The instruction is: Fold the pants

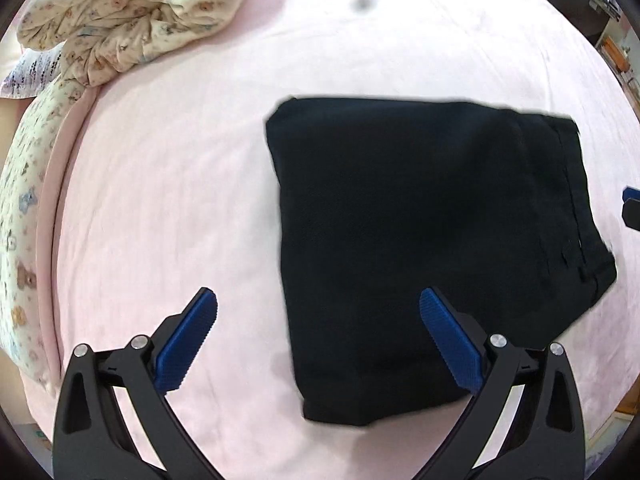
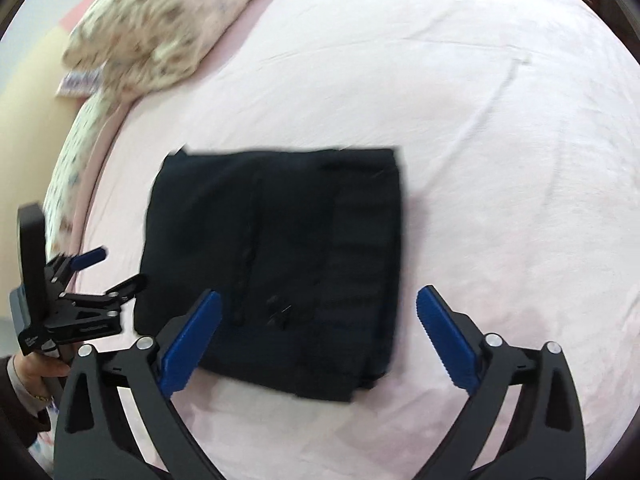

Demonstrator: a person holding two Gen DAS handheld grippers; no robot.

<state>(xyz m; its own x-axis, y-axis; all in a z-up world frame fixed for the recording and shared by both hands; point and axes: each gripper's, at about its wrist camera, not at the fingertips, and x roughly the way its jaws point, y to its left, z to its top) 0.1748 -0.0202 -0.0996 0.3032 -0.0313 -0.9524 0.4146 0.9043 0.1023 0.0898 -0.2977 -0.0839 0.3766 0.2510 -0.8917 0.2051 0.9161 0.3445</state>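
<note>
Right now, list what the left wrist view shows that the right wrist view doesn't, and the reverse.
Only the left wrist view: a dark smudge on the sheet, and cluttered furniture past the bed's far edge.

Only the right wrist view: the whole left tongs from the side, open, and the hand holding them.

Both: folded black pants lying free on the pink sheet, the printed quilt, each view's own tongs open.

Bare pink bedsheet (image 1: pixel 168 200) lies open on every side of the folded black pants (image 1: pixel 420 240). The only obstacle on the bed is the crumpled cream bear-print quilt (image 1: pixel 132 12), heaped along the far left edge, well apart.
</note>
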